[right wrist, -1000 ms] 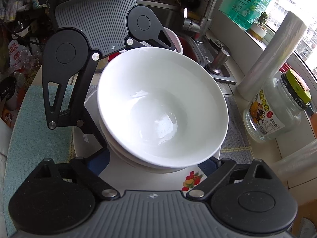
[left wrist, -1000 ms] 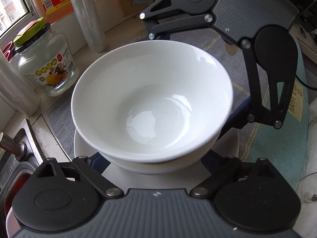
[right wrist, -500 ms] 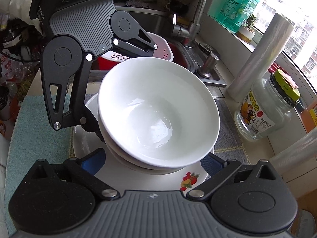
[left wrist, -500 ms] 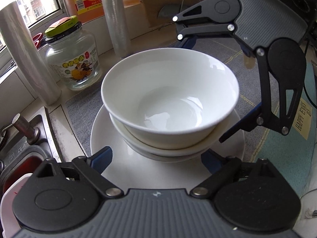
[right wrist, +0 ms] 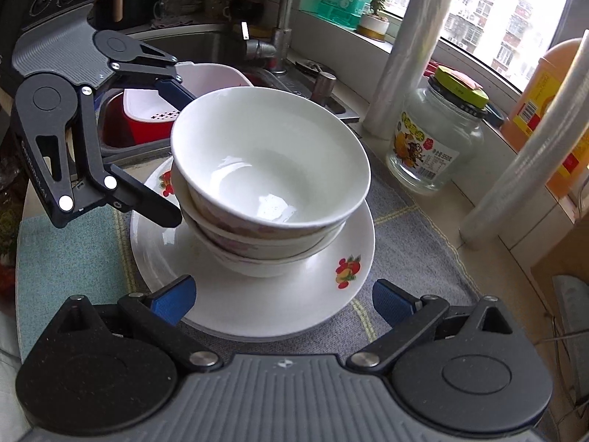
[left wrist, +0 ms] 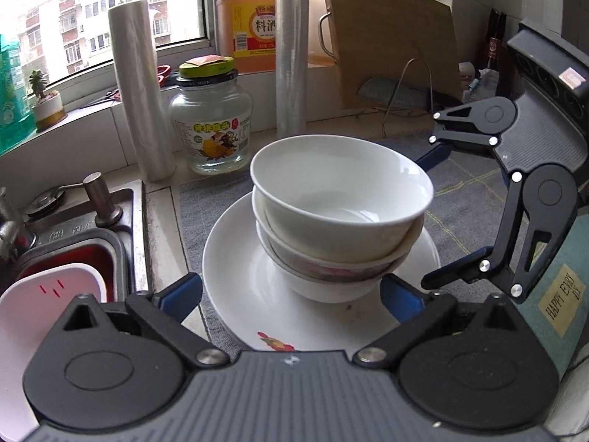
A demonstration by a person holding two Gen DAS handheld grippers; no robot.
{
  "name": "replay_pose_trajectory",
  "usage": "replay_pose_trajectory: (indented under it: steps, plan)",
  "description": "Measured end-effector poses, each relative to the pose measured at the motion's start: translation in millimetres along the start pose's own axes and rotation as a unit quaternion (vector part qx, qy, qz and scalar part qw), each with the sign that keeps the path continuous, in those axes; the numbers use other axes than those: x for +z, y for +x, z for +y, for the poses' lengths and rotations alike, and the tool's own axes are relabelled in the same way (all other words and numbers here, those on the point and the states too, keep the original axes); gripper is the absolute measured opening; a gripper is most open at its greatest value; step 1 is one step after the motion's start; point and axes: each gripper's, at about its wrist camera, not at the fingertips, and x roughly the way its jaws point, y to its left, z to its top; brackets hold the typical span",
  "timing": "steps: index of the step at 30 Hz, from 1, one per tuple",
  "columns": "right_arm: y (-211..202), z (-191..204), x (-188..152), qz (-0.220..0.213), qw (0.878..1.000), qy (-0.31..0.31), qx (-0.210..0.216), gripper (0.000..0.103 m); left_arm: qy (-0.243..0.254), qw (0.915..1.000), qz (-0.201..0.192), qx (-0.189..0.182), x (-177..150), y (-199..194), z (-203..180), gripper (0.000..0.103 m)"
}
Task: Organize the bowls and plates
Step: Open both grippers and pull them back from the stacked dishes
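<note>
A stack of white bowls [left wrist: 340, 217] stands on a white plate [left wrist: 250, 294] with small fruit prints, and the plate lies on a grey cloth mat [right wrist: 416, 243] spread over the surface beside the sink [left wrist: 73, 228]; three bowls can be made out, nested one in another, the top one plain white and empty, the lower ones showing a reddish pattern on their sides; the stack leans a little, the upper bowls sitting off-centre on the bottom one.

The left hand-held gripper [left wrist: 291, 296] is released, its blue-padded fingers [left wrist: 182, 294] spread wide on either side of the plate's near edge; its jaws have just been opening, and though the plate and bowls lie between them, the pads press on nothing. The right hand-held gripper [right wrist: 283, 300] is likewise released, its fingers apart over the plate's near rim and clear of the bowls.

Each gripper faces the other across the stack.

Behind the mat, along the window ledge, stand a glass jar [left wrist: 210, 125] with a green lid, two rolls of clear film [left wrist: 138, 88], and an orange bottle [left wrist: 252, 18]; a wooden board [left wrist: 390, 37] leans against the wall; a red basin [right wrist: 132, 125] with a white colander sits in the sink.
</note>
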Motion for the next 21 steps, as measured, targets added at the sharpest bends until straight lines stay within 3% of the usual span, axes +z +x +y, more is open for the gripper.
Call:
replay_pose_trajectory:
  steps: [5,9,14,16,19,21]
  plan:
    - [-7.7,2.5,-6.5,-0.004,0.999,0.051,-0.020,0.103,-0.023,0.9971,-0.031,0.065,-10.3,-14.8,-11.3,0.102]
    - [-22.1,4.8,-9.7,-0.023,0.995,0.090,-0.037,0.103,-0.030,0.9876,-0.055,0.144,-17.1,-28.8,-30.5,0.102]
    - [-43.3,10.7,-13.0,-0.042,0.988,0.141,-0.053,0.103,-0.100,0.9823,-0.035,0.154,-15.6,-41.0,-53.9,0.102]
    - [-49.0,15.5,-14.7,-0.034,0.984,0.157,-0.072,0.103,-0.137,0.9753,-0.022,0.171,-12.3,-46.7,-64.4,0.102]
    - [-57.0,19.1,-20.3,-0.011,0.975,0.195,-0.107,0.103,-0.184,0.9583,0.016,0.218,-9.0,-55.1,-78.9,0.102]
    - [-64.0,21.4,-24.9,0.002,0.968,0.217,-0.124,0.103,-0.210,0.9506,0.024,0.227,-6.7,-62.7,-87.2,0.102]
